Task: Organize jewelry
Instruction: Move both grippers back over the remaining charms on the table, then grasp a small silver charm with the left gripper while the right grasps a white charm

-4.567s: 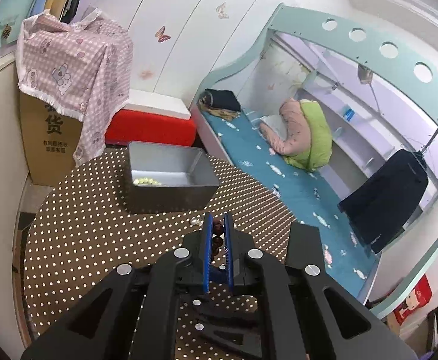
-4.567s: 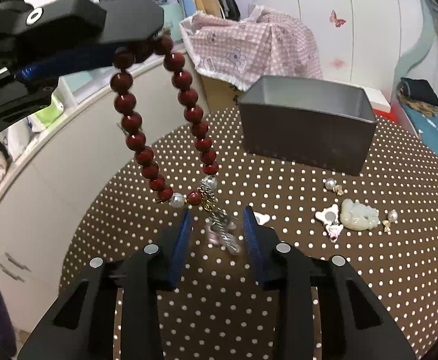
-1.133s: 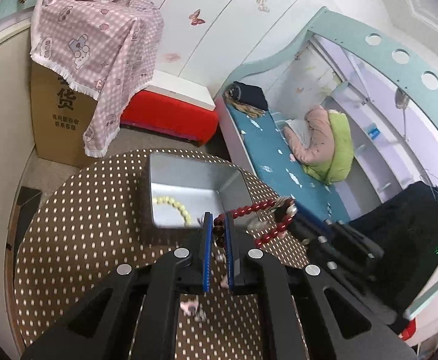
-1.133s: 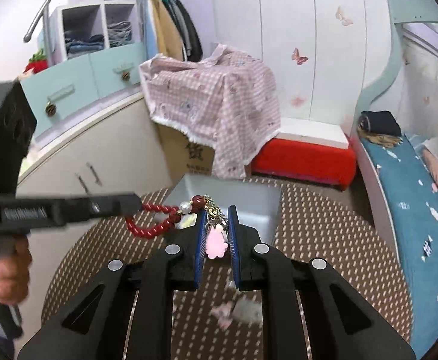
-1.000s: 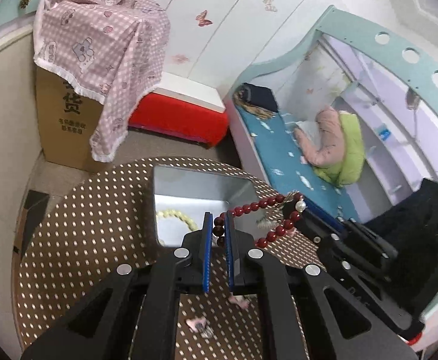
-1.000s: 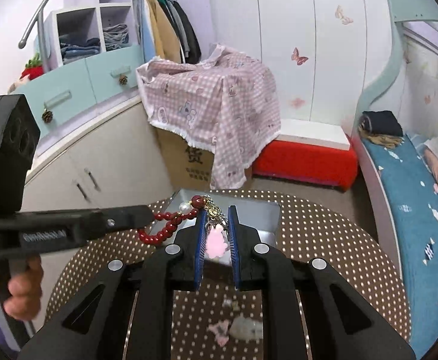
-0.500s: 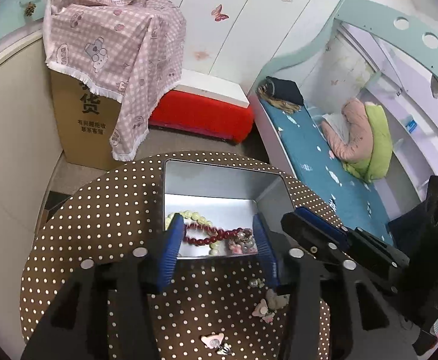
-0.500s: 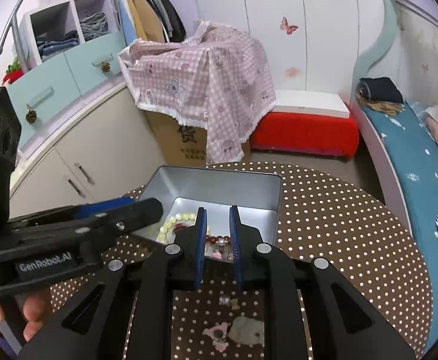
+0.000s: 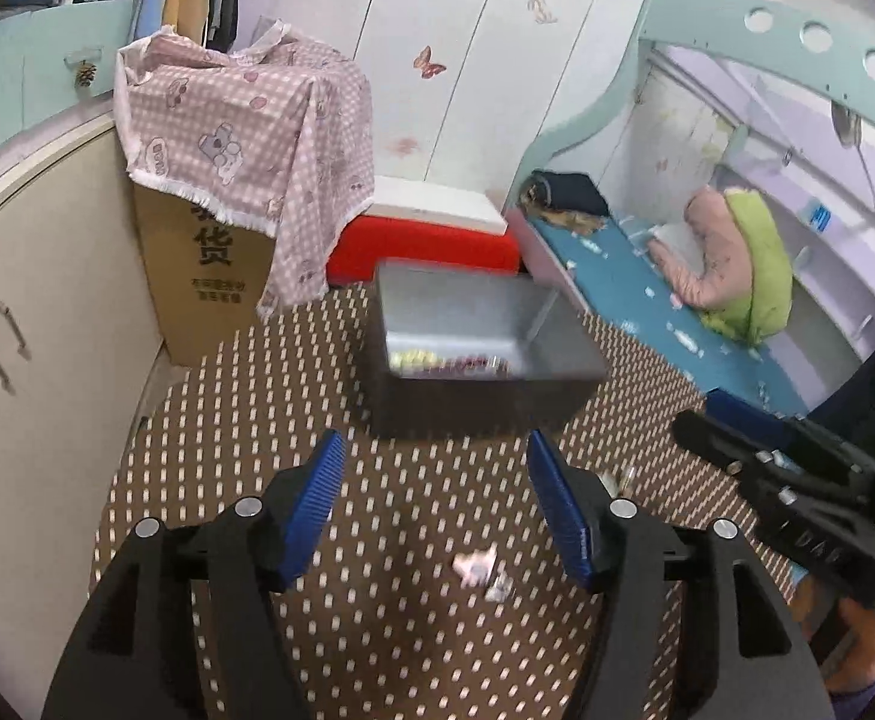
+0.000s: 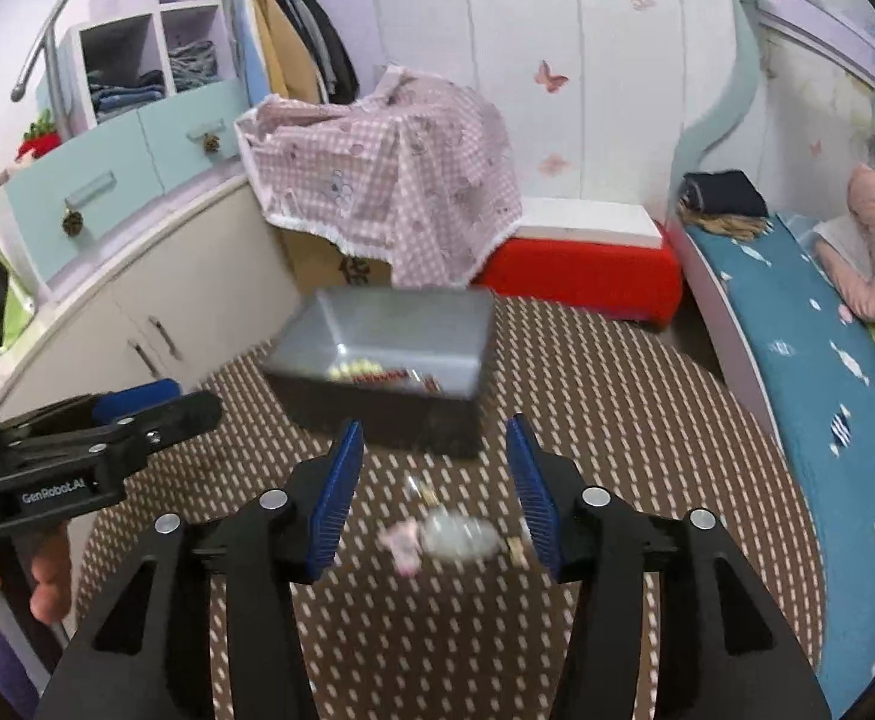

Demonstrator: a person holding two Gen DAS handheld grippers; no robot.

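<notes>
My left gripper [image 9: 431,480] and right gripper [image 10: 434,468] gape empty; red beads [image 9: 473,365] lie blurred inside the tin [image 9: 473,402], beside yellow beads [image 9: 410,358].

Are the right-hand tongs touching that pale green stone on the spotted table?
Apart. In the right wrist view the right tongs are open, and the blurred pale green stone lies on the table between the blue pads, with bare cloth on both sides.

"GenRobot.AI" on left gripper [image 10: 155,414], "货" on cardboard box [image 9: 209,276]
</notes>
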